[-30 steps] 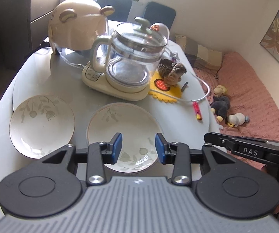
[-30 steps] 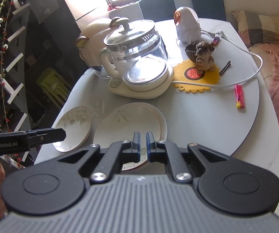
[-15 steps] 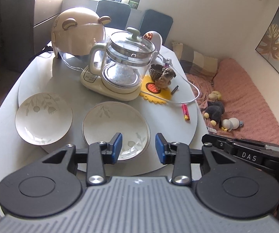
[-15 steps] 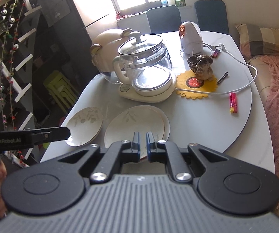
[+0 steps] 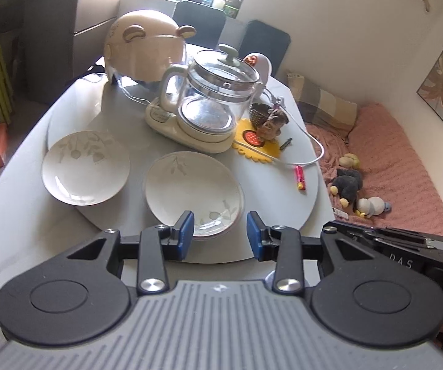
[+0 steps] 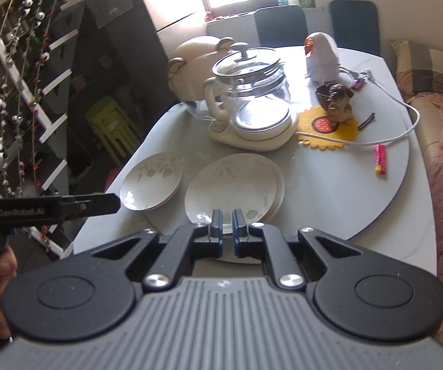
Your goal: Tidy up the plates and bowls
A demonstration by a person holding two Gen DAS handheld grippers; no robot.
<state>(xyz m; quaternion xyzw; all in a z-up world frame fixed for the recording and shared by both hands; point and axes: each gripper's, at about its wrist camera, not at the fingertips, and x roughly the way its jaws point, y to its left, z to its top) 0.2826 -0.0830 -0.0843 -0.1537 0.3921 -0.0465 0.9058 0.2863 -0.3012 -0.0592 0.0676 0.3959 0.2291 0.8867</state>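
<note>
Two cream plates with leaf print lie on the grey table. The middle one [image 5: 190,189] is a stack of two, seen in the right wrist view [image 6: 232,185]. The other plate [image 5: 84,171] lies to its left, also in the right wrist view [image 6: 152,183]. My left gripper [image 5: 220,234] is open and empty, held above the near rim of the stack. My right gripper [image 6: 227,225] is shut and empty, above the table's near edge in front of the stack.
Behind the plates stand a glass kettle on a cream base [image 5: 212,104], a bear-eared helmet [image 5: 144,52] and a white device [image 6: 321,55]. A figurine [image 5: 271,120] sits on a yellow mat, with a white cable [image 6: 406,123] and a pink lighter [image 5: 300,177] right. A pink-covered bed [image 5: 406,160] lies beyond the table.
Both grippers have pulled back and up from the table, so the plates look smaller and farther. Neither gripper's jaws have changed, and the plates have not moved.
</note>
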